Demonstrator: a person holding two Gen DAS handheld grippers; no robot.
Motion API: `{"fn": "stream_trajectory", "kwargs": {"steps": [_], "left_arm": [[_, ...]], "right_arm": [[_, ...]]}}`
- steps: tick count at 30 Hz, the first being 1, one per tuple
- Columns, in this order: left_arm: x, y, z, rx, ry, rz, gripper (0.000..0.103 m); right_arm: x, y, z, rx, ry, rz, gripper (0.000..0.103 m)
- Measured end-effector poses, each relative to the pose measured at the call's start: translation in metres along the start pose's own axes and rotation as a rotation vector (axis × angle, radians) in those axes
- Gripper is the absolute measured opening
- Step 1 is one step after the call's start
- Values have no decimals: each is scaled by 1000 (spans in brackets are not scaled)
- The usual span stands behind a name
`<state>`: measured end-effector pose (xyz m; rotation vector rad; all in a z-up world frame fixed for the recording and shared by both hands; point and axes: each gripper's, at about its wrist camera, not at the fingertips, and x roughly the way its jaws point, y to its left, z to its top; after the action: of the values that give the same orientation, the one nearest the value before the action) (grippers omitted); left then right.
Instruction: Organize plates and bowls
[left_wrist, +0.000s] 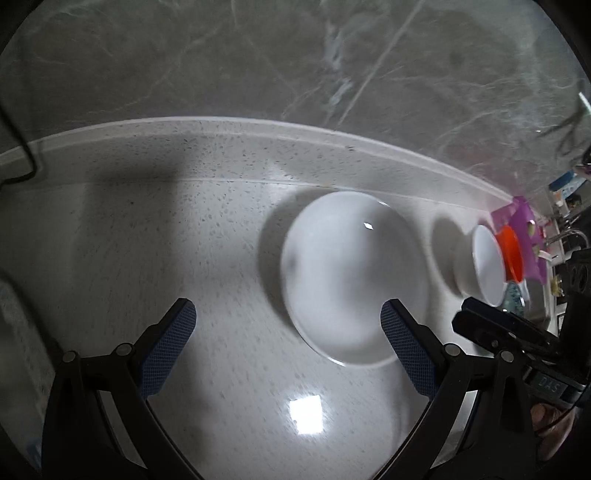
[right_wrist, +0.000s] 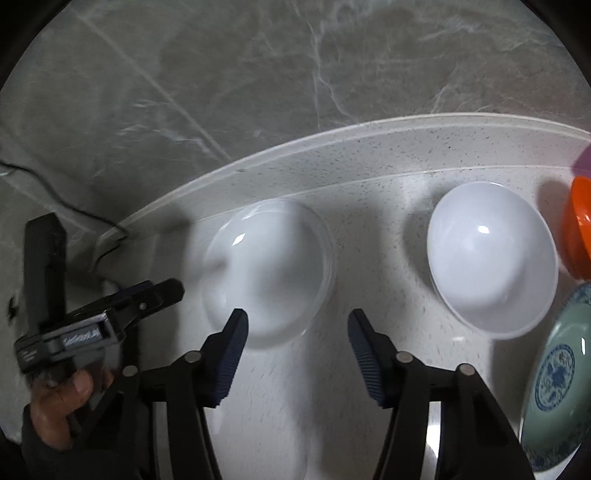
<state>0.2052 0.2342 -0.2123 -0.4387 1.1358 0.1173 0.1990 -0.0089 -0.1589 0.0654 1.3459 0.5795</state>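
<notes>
A white bowl (left_wrist: 351, 277) stands on the speckled counter (left_wrist: 184, 240), just ahead of my open, empty left gripper (left_wrist: 288, 325); its right finger overlaps the bowl's rim. The same bowl (right_wrist: 266, 269) lies ahead-left of my open, empty right gripper (right_wrist: 297, 332). A second white bowl (right_wrist: 491, 258) stands to the right, also seen in the left wrist view (left_wrist: 487, 269). An orange bowl (right_wrist: 578, 232) and a green plate with blue pattern (right_wrist: 557, 398) sit at the far right.
A grey marble wall (right_wrist: 258, 92) backs the counter. A black cable (right_wrist: 74, 210) runs at the left. A purple container (left_wrist: 524, 229) stands beyond the orange bowl (left_wrist: 511, 251). The other gripper shows at each view's edge, the right one (left_wrist: 498, 328) and the left one (right_wrist: 110, 317).
</notes>
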Motion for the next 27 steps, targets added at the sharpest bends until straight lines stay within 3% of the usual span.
{"fn": "stream_trajectory", "kwargs": {"steps": [4, 6, 13, 19, 21, 25, 27], "left_arm": [[15, 2, 9, 37, 23, -23, 95], [24, 2, 11, 66, 50, -29, 80], [44, 4, 14, 81, 78, -41, 61], [48, 1, 11, 107, 86, -24, 47], [53, -1, 11, 114, 96, -19, 32], [63, -9, 8, 121, 105, -25, 22], [66, -11, 8, 129, 98, -7, 22]], "right_arm": [[21, -4, 11, 39, 11, -44, 59], [30, -6, 17, 54, 28, -42, 59], [54, -4, 23, 50, 74, -77, 58], [68, 3, 28, 44, 95, -70, 47], [71, 6, 29, 37, 99, -73, 40], [77, 16, 31, -1, 102, -89, 24], [77, 18, 31, -10, 102, -96, 17]]}}
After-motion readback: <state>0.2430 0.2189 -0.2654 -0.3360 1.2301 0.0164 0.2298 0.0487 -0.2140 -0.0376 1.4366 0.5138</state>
